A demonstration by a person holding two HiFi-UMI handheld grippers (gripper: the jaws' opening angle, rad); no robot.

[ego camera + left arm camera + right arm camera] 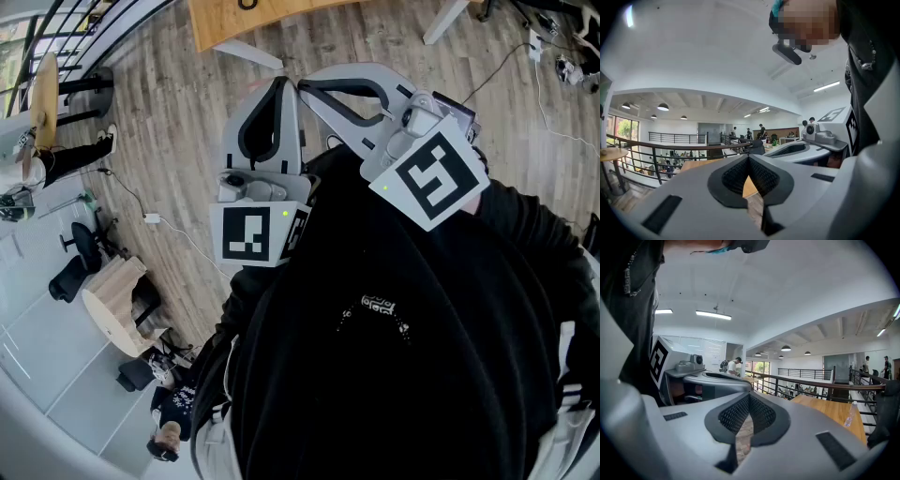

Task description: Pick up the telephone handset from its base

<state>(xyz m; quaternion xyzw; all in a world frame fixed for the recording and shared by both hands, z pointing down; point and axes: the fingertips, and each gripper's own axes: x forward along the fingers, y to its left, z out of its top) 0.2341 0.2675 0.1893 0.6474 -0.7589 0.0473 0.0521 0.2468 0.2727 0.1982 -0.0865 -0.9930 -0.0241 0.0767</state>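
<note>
No telephone or handset shows in any view. Both grippers are held close to the person's black-clad chest, side by side and pointing out over the wooden floor. In the head view my left gripper [282,84] and my right gripper [305,87] nearly meet at their tips. The left gripper view has my left gripper [748,157] shut, its ribbed pads touching with nothing between them. My right gripper [749,395] is likewise shut and empty in the right gripper view. Each gripper view catches the other gripper alongside.
A wooden table [246,21] lies ahead on the plank floor, with a water bottle [850,415] on it. A black railing [811,382] runs beyond. A white cable [173,230], office chairs [75,264] and a round wooden table [112,305] lie to the left.
</note>
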